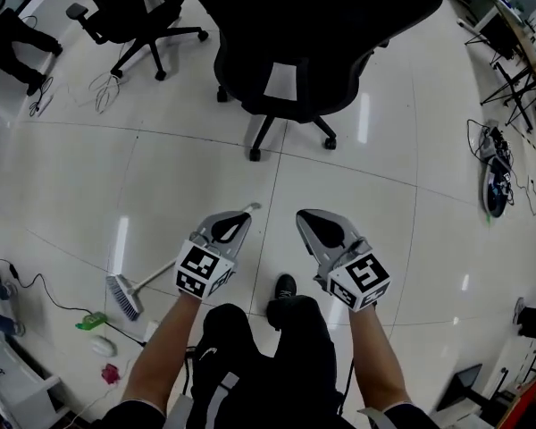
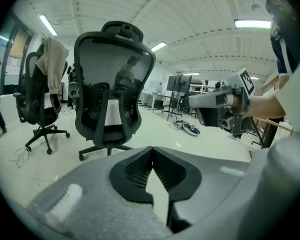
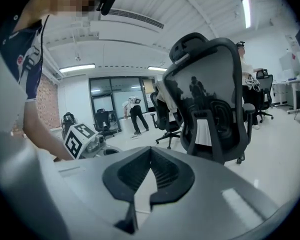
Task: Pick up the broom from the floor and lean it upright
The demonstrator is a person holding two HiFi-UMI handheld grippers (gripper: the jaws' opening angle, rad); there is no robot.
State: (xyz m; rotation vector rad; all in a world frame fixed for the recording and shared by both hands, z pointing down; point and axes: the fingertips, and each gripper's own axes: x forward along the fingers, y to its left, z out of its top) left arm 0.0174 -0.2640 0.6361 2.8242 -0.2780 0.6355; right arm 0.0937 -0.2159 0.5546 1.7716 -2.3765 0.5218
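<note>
— while the broom lies flat on the floor, head at the person's left, anything done yet?
— nothing. left gripper and right gripper both clenched, empty; left one hangs near the handle tip. grab, lift, lean all remain, i'd say.

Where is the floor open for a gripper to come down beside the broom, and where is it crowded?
Bare tile between the broom and the office chair, and right of the right gripper toward the cables. Crowded beside the brush head: cord and small litter.
</note>
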